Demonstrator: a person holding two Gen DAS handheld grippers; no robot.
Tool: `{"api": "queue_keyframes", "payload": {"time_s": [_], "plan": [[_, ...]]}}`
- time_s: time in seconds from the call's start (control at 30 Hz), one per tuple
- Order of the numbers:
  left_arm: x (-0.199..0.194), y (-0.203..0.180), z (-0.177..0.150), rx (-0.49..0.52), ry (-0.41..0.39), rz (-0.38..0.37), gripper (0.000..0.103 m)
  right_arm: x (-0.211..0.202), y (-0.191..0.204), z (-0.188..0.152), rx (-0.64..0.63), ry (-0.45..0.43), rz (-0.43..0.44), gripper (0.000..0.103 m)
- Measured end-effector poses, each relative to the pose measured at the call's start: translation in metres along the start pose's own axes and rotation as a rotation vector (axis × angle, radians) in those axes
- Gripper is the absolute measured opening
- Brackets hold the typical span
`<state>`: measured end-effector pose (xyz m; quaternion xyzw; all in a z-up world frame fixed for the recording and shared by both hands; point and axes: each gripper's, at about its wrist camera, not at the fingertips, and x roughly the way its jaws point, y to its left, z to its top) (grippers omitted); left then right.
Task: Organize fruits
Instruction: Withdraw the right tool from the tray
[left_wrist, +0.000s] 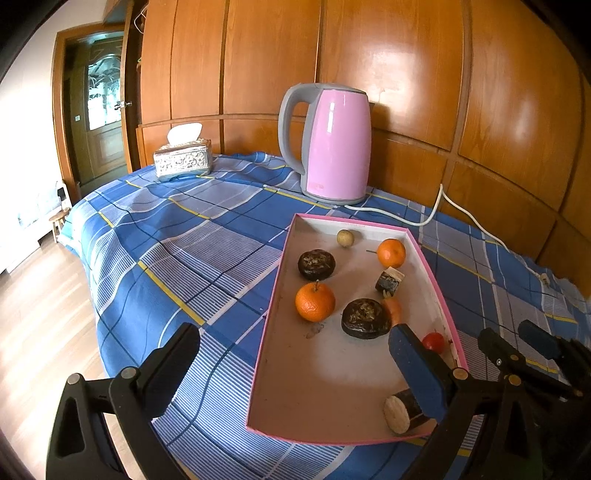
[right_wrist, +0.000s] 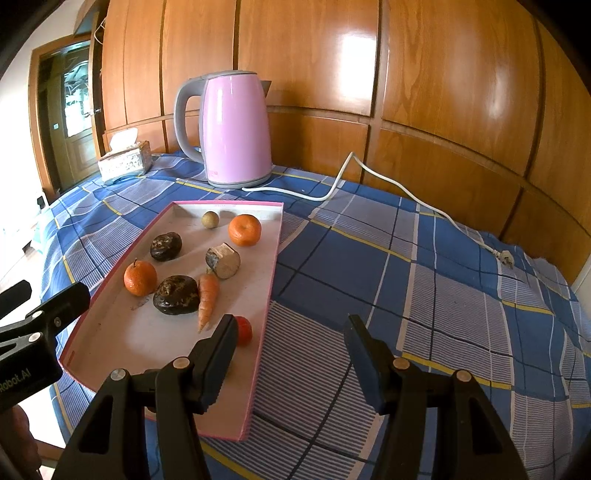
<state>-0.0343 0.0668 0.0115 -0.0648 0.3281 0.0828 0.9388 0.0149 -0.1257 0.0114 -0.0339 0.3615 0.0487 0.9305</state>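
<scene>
A pink-rimmed tray lies on the blue checked cloth. It holds two oranges, two dark round fruits, a small tan fruit, a carrot, a small red fruit and two dark cut pieces. My left gripper is open and empty, straddling the tray's near left rim. My right gripper is open and empty over the tray's right rim; it also shows in the left wrist view.
A pink kettle stands behind the tray, its white cord trailing right across the cloth to a plug. A silver tissue box sits at the back left. Wooden panelling lies behind; the table edge and floor are to the left.
</scene>
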Motion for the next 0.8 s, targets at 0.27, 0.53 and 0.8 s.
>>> {"api": "queue_keyframes", "payload": {"time_s": [0.27, 0.53, 0.8], "plan": [[0.0008, -0.0006, 0.0005, 0.001, 0.007, -0.003, 0.103, 0.0004, 0.0006, -0.0001, -0.003, 0.0, 0.002, 0.061], [0.0024, -0.0009, 0.0001, 0.002, 0.01, -0.006, 0.103, 0.0008, 0.0017, -0.0006, -0.006, 0.002, 0.001, 0.061], [0.0036, -0.0019, -0.0016, 0.012, 0.011, -0.015, 0.102, 0.0017, 0.0028, -0.0014, -0.012, 0.002, 0.005, 0.061]]}}
